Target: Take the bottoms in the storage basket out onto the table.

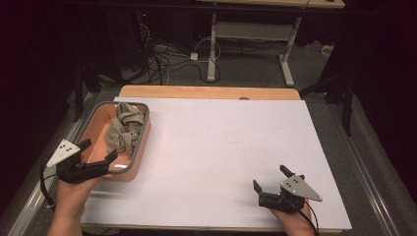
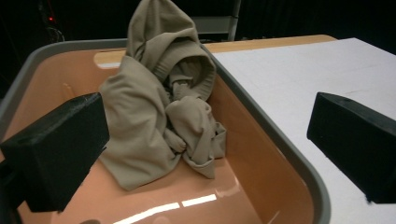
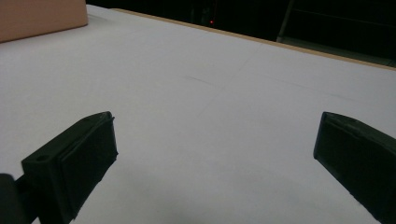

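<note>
Seemingly the step in hand is picking the crumpled cloth (image 1: 126, 129) out of the orange tub (image 1: 93, 129), so the tub serves as landmark. From the high view, the left tongs (image 1: 101, 151) hover over the tub's near end, jaws spread wide and empty, while the right tongs (image 1: 269, 178) sit well apart from the tub on the white table sheet (image 1: 221, 142), also spread and empty.

From the left gripper view, the cloth (image 2: 161, 112) is heaped against the tub's far end and right wall (image 2: 275, 135), ahead of the open jaws and not touching them. To do it well, I'd aim for the tall bunched fold and close on plenty of fabric.

From the right gripper view, a tub corner (image 3: 42, 16) shows far off; the jaws gape over bare sheet.
</note>
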